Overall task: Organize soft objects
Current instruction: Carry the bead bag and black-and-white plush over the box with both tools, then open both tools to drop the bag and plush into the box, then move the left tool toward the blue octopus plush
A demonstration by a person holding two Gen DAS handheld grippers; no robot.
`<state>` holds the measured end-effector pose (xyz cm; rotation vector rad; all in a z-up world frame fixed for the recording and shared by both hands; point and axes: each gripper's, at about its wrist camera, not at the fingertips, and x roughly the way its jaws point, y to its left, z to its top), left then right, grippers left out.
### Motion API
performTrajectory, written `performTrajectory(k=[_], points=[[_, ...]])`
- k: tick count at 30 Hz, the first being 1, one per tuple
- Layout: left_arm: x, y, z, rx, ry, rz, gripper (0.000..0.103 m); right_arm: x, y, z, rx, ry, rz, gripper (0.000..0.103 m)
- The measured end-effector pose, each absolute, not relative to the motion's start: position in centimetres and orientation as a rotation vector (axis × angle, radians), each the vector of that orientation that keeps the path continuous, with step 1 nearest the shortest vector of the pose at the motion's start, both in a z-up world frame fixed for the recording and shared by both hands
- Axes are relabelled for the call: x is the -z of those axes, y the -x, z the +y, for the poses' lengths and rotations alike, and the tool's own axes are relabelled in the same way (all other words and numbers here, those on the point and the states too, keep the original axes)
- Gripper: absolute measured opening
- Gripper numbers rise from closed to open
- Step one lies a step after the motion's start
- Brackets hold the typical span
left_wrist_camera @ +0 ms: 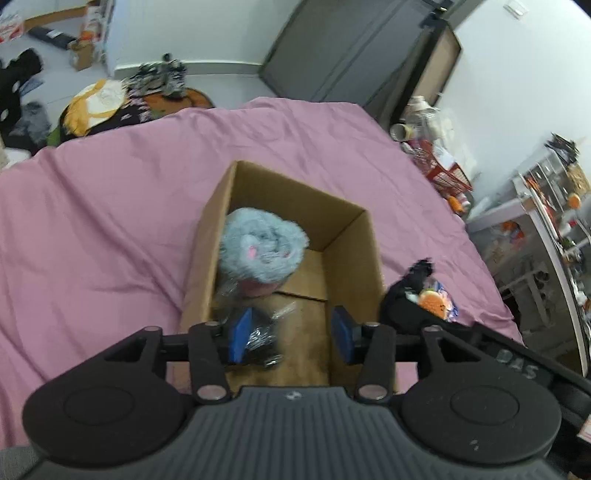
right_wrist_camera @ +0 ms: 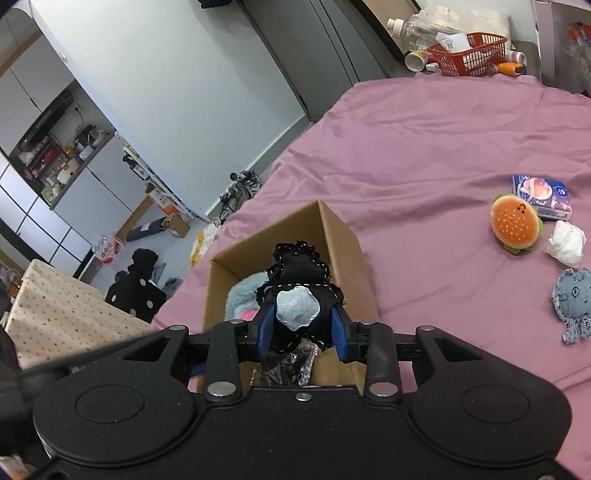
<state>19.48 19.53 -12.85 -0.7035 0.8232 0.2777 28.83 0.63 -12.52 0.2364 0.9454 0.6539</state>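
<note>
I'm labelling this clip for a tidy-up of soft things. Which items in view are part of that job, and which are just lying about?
Part of the job:
cardboard box
grey plush in the box
black plush in the right gripper
burger plush
blue plush

Lying about:
red basket
bottle
tissue pack

Probably a home: pink-sheeted bed [right_wrist_camera: 424, 140], kitchen shelves [right_wrist_camera: 55, 155], cluttered floor [left_wrist_camera: 48, 85].

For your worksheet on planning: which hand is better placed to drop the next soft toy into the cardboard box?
Right. Its tongs already grip the black plush toy above the cardboard box. The left tongs stand open over the box, gripping nothing.
</note>
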Motion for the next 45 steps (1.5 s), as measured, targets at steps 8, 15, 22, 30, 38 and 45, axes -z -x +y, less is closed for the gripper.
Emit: performTrajectory(k=[8,15,22,30,38,45], points=[[11.3,-18.7,19.4,-0.307,0.699,0.799,0.054,11.8,-27.9,0.5,-0.656,-0.234,0.952,0.057],[9.5,-17.0,19.0,-0.387,0.678,0.786,0.075,10.5,-27.0,-2.8,-0.597,-0.247,0.944,0.064],[7.1,-16.3,15.9,-0.386,0.577,0.753,0.086,8.2,-26.8,-7.3,-0.534,-0.24,0.887,0.085],[6.2,-16.1,11.6,-0.385,0.514,0.767,0.099,6.2,-26.6,-11.7,-0.562,-0.263,0.831,0.097],[4.9,-15.7,8.7,-0.403,0.482,0.771,0.103,5.9,-26.7,-14.7,-0.621,-0.276,0.829,0.103],[4.1,-15.9,6.8,-0.423,0.496,0.761,0.103,5.6,-27.0,-16.9,-0.665,-0.303,0.821,0.103]])
